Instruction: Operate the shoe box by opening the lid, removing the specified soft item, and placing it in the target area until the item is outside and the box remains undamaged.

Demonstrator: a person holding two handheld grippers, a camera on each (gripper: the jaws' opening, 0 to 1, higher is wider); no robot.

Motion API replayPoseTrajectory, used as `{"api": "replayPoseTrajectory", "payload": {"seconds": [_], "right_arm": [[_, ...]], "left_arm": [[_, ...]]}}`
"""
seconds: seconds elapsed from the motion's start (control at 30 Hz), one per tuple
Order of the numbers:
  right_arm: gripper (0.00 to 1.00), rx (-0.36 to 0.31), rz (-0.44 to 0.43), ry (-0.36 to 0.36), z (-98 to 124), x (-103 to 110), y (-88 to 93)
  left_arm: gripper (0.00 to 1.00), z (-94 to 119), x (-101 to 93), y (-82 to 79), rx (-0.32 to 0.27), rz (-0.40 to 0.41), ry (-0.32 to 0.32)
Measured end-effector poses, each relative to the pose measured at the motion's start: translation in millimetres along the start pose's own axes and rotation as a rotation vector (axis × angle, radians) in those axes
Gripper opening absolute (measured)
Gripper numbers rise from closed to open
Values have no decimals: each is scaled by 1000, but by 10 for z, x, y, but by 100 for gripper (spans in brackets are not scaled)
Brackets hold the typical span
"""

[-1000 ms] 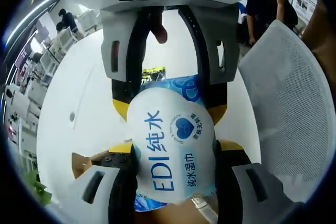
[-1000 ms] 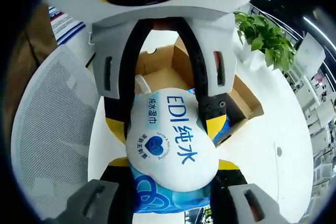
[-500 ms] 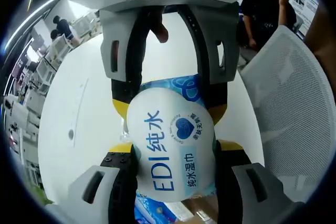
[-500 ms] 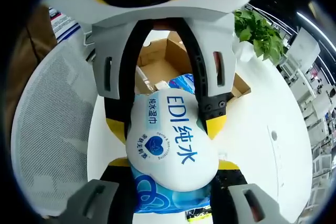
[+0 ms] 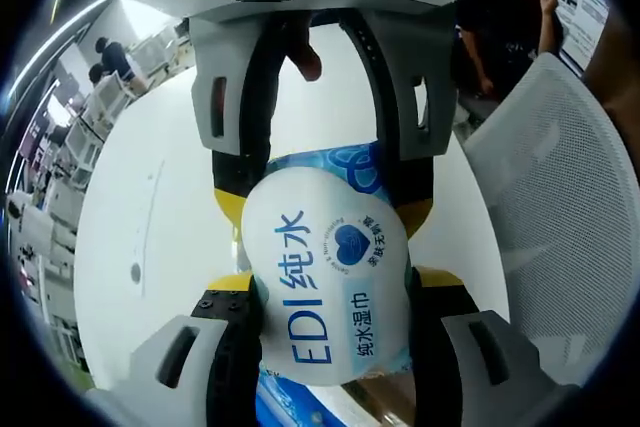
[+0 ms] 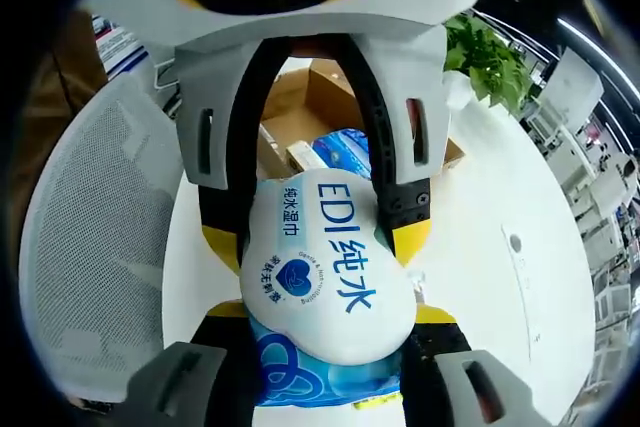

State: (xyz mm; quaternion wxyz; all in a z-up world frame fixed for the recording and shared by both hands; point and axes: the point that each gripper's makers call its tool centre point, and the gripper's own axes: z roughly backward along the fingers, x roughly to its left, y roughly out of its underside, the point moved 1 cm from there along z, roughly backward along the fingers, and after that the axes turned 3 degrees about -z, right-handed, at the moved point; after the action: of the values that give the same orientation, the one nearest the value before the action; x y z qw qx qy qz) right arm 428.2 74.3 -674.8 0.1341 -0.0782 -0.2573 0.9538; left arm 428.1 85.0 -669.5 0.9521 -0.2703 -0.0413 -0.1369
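Note:
A soft white and blue wet-wipe pack (image 5: pixel 325 282) printed "EDI" hangs in the air above the white table (image 5: pixel 150 197). Both grippers are shut on it from opposite ends. My left gripper (image 5: pixel 335 282) clamps its near end, and the right gripper (image 5: pixel 320 202) reaches in from the top of the left gripper view. In the right gripper view the same pack (image 6: pixel 325 267) sits between my right gripper (image 6: pixel 330 312) and the left gripper (image 6: pixel 315 237) above it. Behind them stands the open cardboard shoe box (image 6: pixel 290 112), with another blue pack (image 6: pixel 340 147) inside.
A white mesh chair (image 5: pixel 560 187) stands close to the table (image 6: pixel 500 277), also seen as the chair (image 6: pixel 90 247) in the right gripper view. A potted plant (image 6: pixel 480 52) is beyond the box. A person (image 5: pixel 500 37) stands behind the chair, and shelves line the far side.
Both grippers have carried the pack away from the shoe box, which now looks smaller and farther off in the right gripper view. Both grips on the pack are unchanged.

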Motion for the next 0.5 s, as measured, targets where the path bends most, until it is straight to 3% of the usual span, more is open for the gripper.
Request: {"api": "replayPoseTrajectory", "payload": {"seconds": [0.5], "right_arm": [[53,7,-12,14,72,-188,167]], "left_arm": [[59,-140,177,-144,0,-22,4]]}}
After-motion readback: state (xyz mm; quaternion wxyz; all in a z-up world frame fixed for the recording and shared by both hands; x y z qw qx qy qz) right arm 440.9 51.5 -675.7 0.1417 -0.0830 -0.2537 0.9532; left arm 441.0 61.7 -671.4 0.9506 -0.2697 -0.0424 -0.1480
